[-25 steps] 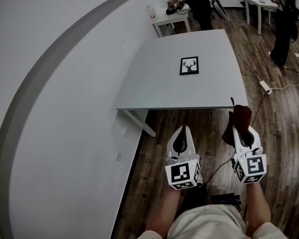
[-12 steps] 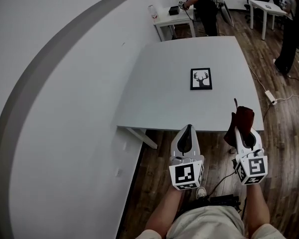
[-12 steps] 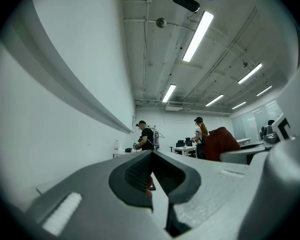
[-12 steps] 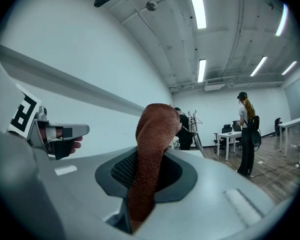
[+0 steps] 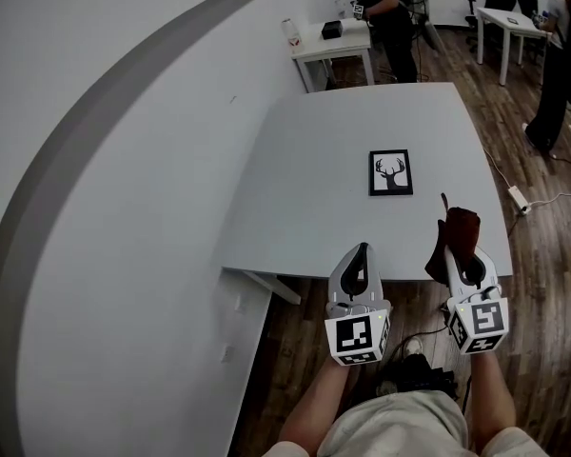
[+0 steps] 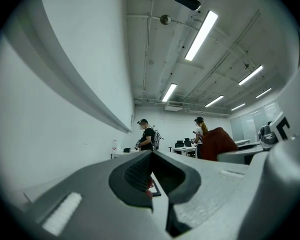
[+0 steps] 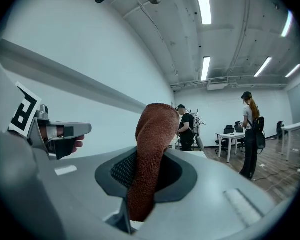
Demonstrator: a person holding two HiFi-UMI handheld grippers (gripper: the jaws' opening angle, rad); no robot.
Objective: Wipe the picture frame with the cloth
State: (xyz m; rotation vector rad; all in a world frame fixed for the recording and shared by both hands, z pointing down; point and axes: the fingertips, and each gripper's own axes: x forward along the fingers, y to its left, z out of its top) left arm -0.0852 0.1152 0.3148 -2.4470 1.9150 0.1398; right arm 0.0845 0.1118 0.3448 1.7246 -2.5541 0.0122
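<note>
It looks like the approach stage: the right gripper (image 5: 454, 251) clamps the cloth (image 5: 460, 227), the left gripper (image 5: 362, 248) is closed and empty at lower centre, and next the cloth goes onto the picture frame (image 5: 390, 172) mid-frame.

the head view looks steeply down from above the near edge of the table (image 5: 305, 188) and sees its whole top. cameras on the left gripper (image 5: 363, 249) and right gripper (image 5: 451, 255) sit low, close behind their jaws by that near edge, facing level across the table. all three views share the person in black (image 5: 390, 12) beyond its far end
</note>
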